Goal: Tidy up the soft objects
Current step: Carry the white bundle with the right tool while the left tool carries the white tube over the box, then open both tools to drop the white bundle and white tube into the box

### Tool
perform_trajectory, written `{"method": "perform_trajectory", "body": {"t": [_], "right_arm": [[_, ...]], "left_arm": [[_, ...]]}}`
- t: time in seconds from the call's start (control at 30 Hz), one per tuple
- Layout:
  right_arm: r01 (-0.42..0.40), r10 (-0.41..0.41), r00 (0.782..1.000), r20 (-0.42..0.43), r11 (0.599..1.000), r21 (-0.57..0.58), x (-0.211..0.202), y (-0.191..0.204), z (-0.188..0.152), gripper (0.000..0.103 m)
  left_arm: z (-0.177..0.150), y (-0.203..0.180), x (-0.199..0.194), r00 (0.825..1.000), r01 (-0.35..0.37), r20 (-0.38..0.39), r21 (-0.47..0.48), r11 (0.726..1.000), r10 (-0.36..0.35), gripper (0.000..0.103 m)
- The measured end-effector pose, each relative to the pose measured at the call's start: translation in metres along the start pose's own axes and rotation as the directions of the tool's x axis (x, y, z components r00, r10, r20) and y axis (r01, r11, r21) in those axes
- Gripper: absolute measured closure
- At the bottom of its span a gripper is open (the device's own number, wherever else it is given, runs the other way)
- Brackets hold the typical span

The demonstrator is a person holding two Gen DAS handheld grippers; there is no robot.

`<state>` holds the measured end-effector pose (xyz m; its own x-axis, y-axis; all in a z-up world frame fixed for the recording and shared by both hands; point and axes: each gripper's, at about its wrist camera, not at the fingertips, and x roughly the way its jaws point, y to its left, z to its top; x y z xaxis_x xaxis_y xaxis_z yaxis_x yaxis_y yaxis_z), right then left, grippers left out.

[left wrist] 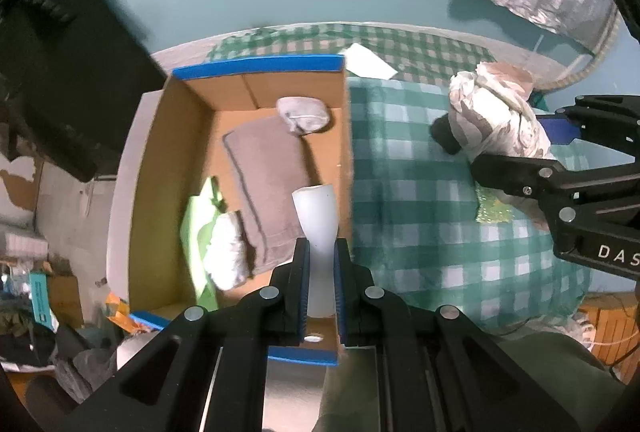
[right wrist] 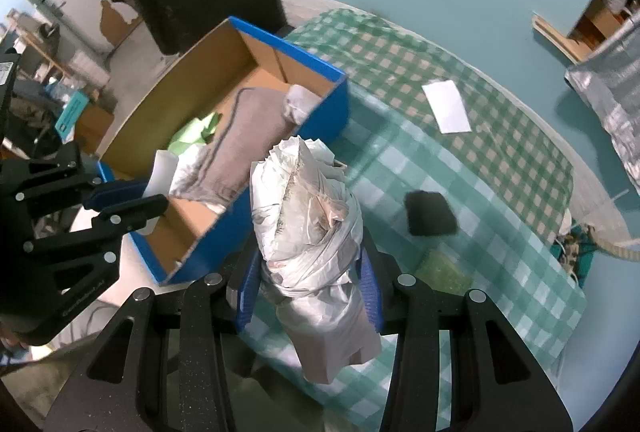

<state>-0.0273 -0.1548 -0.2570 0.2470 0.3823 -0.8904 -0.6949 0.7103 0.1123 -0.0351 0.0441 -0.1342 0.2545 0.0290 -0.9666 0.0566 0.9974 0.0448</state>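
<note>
We see a table under a green checked cloth, and at its left end an open cardboard box with blue outer walls. Inside the box lies a folded grey towel, with a pale grey bundle at its far end, a white cloth at its near end and a green sheet along its left side. To the right of the box, above the cloth, our right gripper has its blue pads pressed on a crumpled white bundle, held upright with its top sticking out past the fingers; the jaws stand partly apart around its bulk. Our left gripper is nearly closed on a thin white sheet, which rises between the pads over the box's right wall. On the cloth to the right lie a dark pad, a small green sponge nearer us, and a white paper at the far side, all well apart from the box. Clutter on the floor to the left is too blurred to tell.
</note>
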Motion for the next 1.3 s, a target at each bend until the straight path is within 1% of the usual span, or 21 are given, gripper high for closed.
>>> {"method": "perform_trajectory", "body": {"t": [0.57,0.67,0.93,1.03,1.13,1.27,1.3], "right_arm": [[-0.053,0.048,0.998,-0.047,0.993,-0.11,0.041,0.059,0.048,0.06],[-0.063,0.056,0.997,-0.057,0.99,-0.123,0.049,0.069,0.056,0.06],[-0.08,0.069,0.994,-0.087,0.988,-0.135,0.07,0.089,0.071,0.06],[-0.079,0.066,0.993,-0.098,0.989,-0.128,0.077,0.093,0.074,0.06],[-0.082,0.07,0.991,-0.111,0.991,-0.109,0.085,0.095,0.076,0.059],[-0.081,0.072,0.991,-0.116,0.994,-0.076,0.091,0.096,0.079,0.056],[-0.071,0.063,0.992,-0.108,0.995,-0.069,0.091,0.095,0.08,0.055]], "left_arm": [[-0.008,0.071,0.01,0.998,-0.062,-0.017,-0.122,0.991,0.06,0.092],[-0.01,0.083,0.015,0.997,-0.075,-0.029,-0.142,0.987,0.072,0.092],[-0.014,0.106,0.029,0.995,-0.085,-0.062,-0.172,0.981,0.076,0.092],[-0.014,0.111,0.037,0.994,-0.087,-0.084,-0.178,0.98,0.073,0.09],[-0.014,0.114,0.042,0.991,-0.105,-0.101,-0.17,0.98,0.088,0.088],[-0.015,0.118,0.048,0.987,-0.114,-0.128,-0.167,0.979,0.093,0.082],[-0.015,0.118,0.048,0.987,-0.119,-0.13,-0.165,0.979,0.098,0.077]]}}
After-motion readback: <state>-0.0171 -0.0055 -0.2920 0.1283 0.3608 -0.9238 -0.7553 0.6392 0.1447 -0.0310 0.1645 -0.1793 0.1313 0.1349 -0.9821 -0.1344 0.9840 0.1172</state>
